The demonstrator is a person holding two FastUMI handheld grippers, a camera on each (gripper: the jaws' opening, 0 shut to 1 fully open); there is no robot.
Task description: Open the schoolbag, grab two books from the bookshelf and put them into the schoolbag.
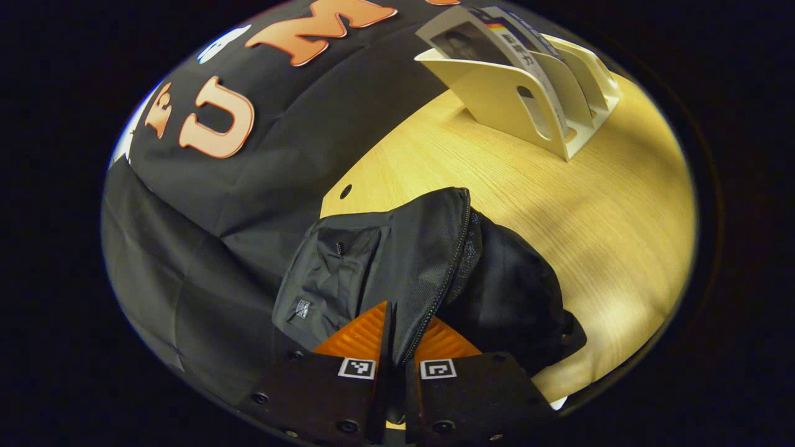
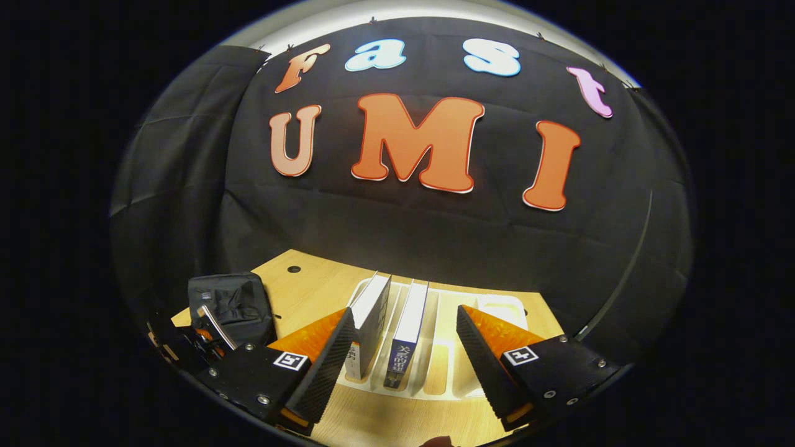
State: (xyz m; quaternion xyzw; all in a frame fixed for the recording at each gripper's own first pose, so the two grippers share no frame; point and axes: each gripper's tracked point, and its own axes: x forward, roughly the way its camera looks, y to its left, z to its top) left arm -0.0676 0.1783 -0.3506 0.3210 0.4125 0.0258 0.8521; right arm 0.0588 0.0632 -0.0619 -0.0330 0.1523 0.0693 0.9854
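The black schoolbag (image 1: 397, 267) lies on the wooden table (image 1: 590, 217), its zipper partly undone and the flap lifted. My left gripper (image 1: 397, 338) is shut on the flap's zipper edge, with fabric pinched between the orange fingers. The cream bookshelf (image 1: 503, 93) stands at the far side with books (image 1: 490, 40) in its slots. In the right gripper view, my right gripper (image 2: 404, 338) hangs open over the bookshelf (image 2: 490, 310). Two upright books stand between its fingers: one (image 2: 372, 310) close to the left finger, the other (image 2: 410, 323) in the middle. The schoolbag (image 2: 230, 304) sits to the left.
The black cloth wall closes off the back and left of the table. A small round hole (image 1: 346, 190) marks the tabletop near the bag. Bare wood stretches between the bag and the bookshelf. The table's edge runs close behind the bag.
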